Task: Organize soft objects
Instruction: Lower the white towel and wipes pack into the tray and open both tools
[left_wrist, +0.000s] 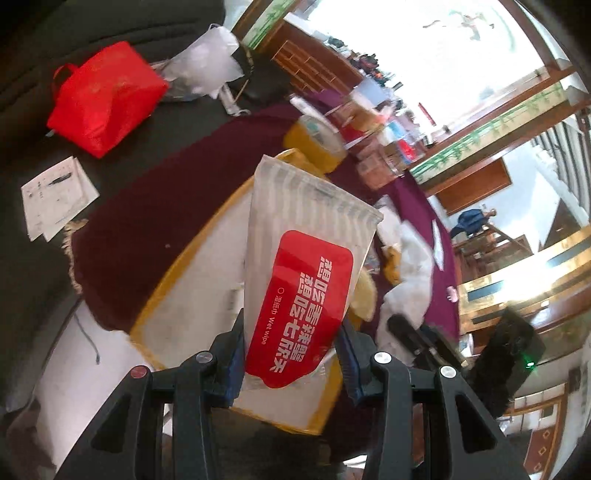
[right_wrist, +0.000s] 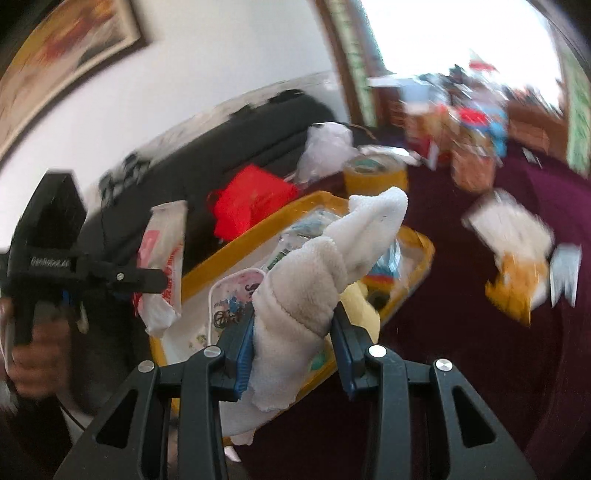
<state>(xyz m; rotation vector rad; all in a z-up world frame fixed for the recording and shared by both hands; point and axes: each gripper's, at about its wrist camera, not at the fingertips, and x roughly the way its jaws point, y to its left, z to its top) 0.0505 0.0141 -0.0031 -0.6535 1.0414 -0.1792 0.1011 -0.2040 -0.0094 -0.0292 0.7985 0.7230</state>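
Your left gripper (left_wrist: 293, 363) pinches the light, floppy, slick wipes pack (left_wrist: 306, 258) low down, and your right gripper (right_wrist: 291, 354) squeezes the soft towel (right_wrist: 325, 266) mid-roll.

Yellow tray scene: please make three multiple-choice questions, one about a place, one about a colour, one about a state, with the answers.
1. Where does the roll of yellow tape stand?
A. inside the tray
B. beyond the tray's far edge, on the dark red cloth
C. on the dark sofa

2. What colour is the label on the wet wipe pack?
A. red
B. green
C. blue

3. What is the state of the right gripper?
A. open, nothing between
B. shut on a white towel
C. shut on the red bag

Answers:
1. B: the roll of yellow tape stands past the yellow tray.
2. A: the wet wipe pack bears a red label.
3. B: the right gripper clamps the white towel.
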